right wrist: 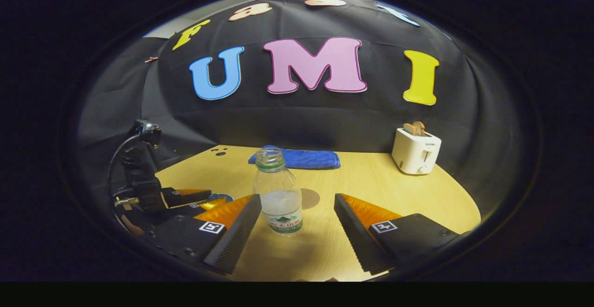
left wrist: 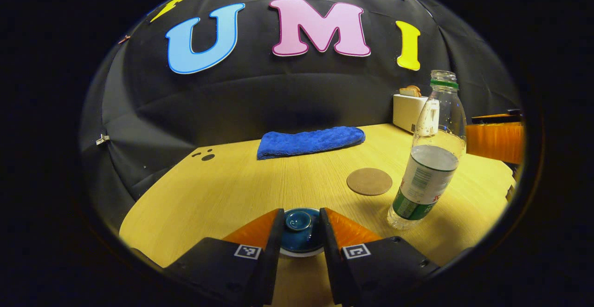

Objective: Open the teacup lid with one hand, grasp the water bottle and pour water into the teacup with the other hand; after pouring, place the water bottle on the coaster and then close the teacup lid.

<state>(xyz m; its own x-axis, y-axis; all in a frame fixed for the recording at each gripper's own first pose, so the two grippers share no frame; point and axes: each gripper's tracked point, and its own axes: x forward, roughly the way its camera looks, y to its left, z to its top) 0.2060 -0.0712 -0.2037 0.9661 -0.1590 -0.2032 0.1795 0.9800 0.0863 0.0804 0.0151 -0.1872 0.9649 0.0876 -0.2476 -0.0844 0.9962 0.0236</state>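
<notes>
My left tongs are closing around the teacup lid, still on, my right tongs gape before the uncapped water bottle, coaster beyond it, so nothing's poured yet.

wall: black cloth, creased | table: pale wood | back: blue towel, white toaster | light: warm

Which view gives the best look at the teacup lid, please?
The left gripper view: the blue teacup lid sits close, between the left tongs. In the right gripper view only a sliver of it peeks past the left tongs.
</notes>
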